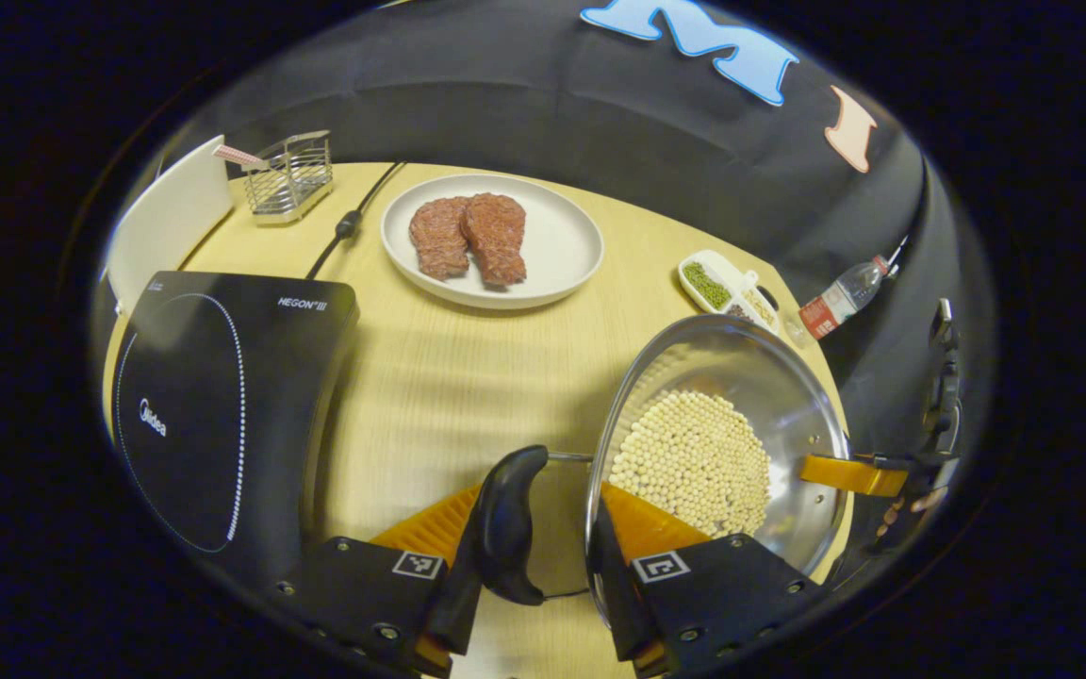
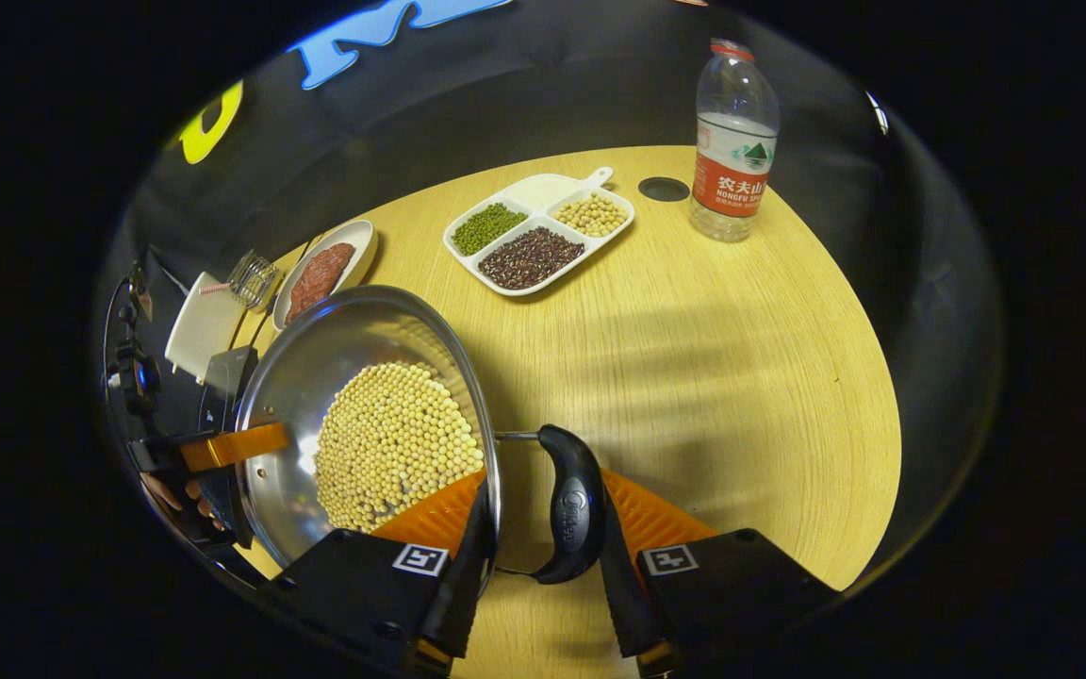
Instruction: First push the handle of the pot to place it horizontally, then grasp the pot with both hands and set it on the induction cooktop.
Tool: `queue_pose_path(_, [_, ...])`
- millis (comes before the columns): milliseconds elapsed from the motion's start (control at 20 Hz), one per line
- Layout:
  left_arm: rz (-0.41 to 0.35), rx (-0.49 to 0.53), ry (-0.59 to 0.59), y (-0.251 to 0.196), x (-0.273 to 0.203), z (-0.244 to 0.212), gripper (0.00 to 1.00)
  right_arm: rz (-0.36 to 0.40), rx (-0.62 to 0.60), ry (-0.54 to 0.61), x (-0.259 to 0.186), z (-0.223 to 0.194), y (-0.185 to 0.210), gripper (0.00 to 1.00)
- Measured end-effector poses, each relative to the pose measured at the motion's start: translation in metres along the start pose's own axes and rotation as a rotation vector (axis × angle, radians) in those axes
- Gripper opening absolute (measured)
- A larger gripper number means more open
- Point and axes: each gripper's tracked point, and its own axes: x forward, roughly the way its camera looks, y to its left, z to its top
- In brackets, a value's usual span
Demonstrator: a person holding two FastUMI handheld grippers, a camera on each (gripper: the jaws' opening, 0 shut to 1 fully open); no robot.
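A steel pot [image 1: 788, 396] filled with pale soybeans [image 1: 694, 462] sits to the right of the black induction cooktop [image 1: 213, 415]. My left gripper [image 1: 538, 500] straddles one side of the pot. One finger is outside the black side handle [image 1: 508, 519], the other inside the wall. Across the pot, the right gripper's orange finger [image 1: 849, 474] reaches over the far rim. In the right gripper view, my right gripper [image 2: 543, 490] clamps the opposite black handle [image 2: 571, 514] and the wall of the pot [image 2: 317, 358] in the same way. The left gripper's finger [image 2: 232, 445] shows on the far side.
A white plate [image 1: 557, 250] with two meat pieces [image 1: 468, 236] lies behind the pot and cooktop. A divided tray [image 2: 543, 189] of beans and a water bottle [image 2: 732, 141] stand farther along the table. A wire rack [image 1: 290, 174], a white board [image 1: 171, 212] and a cable [image 1: 347, 224] sit beyond the cooktop.
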Motion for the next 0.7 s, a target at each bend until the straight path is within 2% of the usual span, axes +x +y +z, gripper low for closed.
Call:
queue_pose_path(50, [-0.003, -0.004, -0.002, -0.001, -0.001, 0.0, 0.56, 0.0, -0.001, 0.001, -0.001, 0.001, 0.0, 0.59])
queue_pose_path(100, [-0.005, 0.0, -0.006, -0.001, -0.001, 0.0, 0.52, 0.001, -0.005, 0.003, -0.001, -0.001, 0.001, 0.54])
queue_pose_path(150, [-0.007, 0.005, -0.005, -0.001, 0.0, -0.001, 0.54, -0.009, -0.012, 0.007, -0.005, -0.003, 0.002, 0.54])
queue_pose_path(200, [-0.008, 0.011, -0.004, -0.001, 0.0, -0.002, 0.57, -0.01, -0.021, 0.011, -0.004, -0.005, 0.001, 0.49])
queue_pose_path(250, [-0.007, 0.013, -0.003, -0.002, 0.0, -0.002, 0.48, -0.013, -0.024, 0.014, -0.005, -0.008, 0.0, 0.49])
queue_pose_path(350, [-0.009, 0.028, -0.002, -0.003, -0.003, -0.005, 0.48, -0.017, -0.013, 0.021, -0.011, -0.016, -0.002, 0.47])
queue_pose_path(400, [-0.009, 0.033, 0.0, -0.006, -0.011, -0.011, 0.55, -0.019, -0.004, 0.025, -0.015, -0.021, -0.002, 0.47])
queue_pose_path(600, [-0.029, 0.05, 0.002, -0.014, -0.033, -0.02, 0.55, -0.036, 0.011, 0.008, -0.039, -0.037, 0.0, 0.49])
queue_pose_path(650, [-0.033, 0.055, 0.001, -0.014, -0.04, -0.022, 0.52, -0.038, 0.014, 0.005, -0.046, -0.042, 0.001, 0.46])
queue_pose_path(700, [-0.039, 0.059, 0.001, -0.015, -0.047, -0.025, 0.52, -0.041, 0.017, 0.001, -0.053, -0.046, 0.003, 0.49])
